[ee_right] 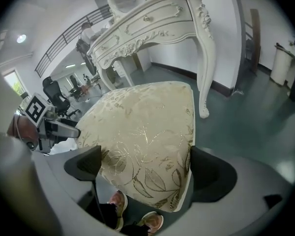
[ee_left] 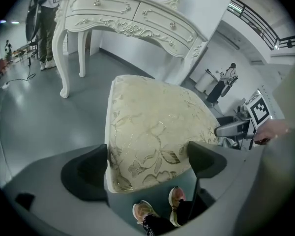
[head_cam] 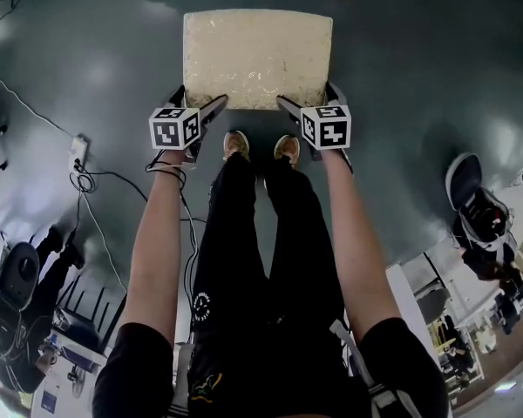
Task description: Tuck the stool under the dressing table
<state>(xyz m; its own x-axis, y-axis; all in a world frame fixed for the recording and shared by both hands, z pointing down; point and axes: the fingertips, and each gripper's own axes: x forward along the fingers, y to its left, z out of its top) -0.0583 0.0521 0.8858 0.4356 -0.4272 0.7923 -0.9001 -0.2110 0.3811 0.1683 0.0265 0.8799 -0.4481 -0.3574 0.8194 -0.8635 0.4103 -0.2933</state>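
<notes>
The white dressing table (ee_left: 128,18) is standing just ahead, and the stool (head_cam: 257,57) is sitting short of it, by the person's feet. Both arms are reaching straight down. The left gripper (head_cam: 200,104) and right gripper (head_cam: 311,101) are each clamping wide-spread jaws across a near corner of its seat.

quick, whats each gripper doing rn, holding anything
left gripper: shut on the stool, at one near corner of its seat
right gripper: shut on the stool, at the other near corner
</notes>
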